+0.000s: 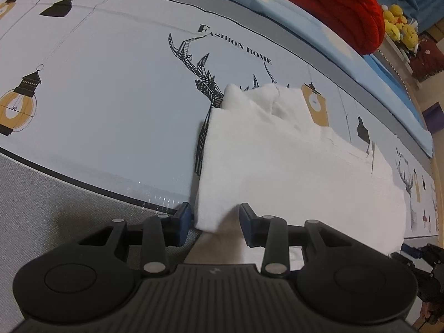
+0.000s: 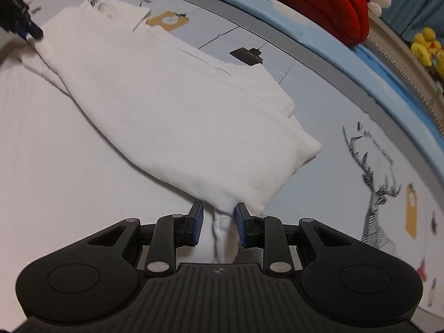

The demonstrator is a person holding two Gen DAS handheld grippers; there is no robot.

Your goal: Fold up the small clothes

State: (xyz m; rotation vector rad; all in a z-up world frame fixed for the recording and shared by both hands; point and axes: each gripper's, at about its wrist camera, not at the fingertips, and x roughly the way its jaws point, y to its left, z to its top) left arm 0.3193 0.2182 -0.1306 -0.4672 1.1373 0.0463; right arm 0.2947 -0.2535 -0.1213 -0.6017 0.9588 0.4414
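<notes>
White garment [image 2: 166, 105] on printed sheet [image 1: 111, 83]; left gripper [image 1: 215, 220] and right gripper [image 2: 217, 222] each spread astride a garment corner, not pinching.

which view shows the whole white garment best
The right wrist view: the white garment lies nearly end to end there, from the corner between the right gripper pads to the far end by the left gripper. The left wrist view shows it running off towards the right, its far end foreshortened.

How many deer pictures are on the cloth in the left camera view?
2: a big black deer partly under the white garment, and a smaller grey deer by the right edge. More may be hidden.
</notes>
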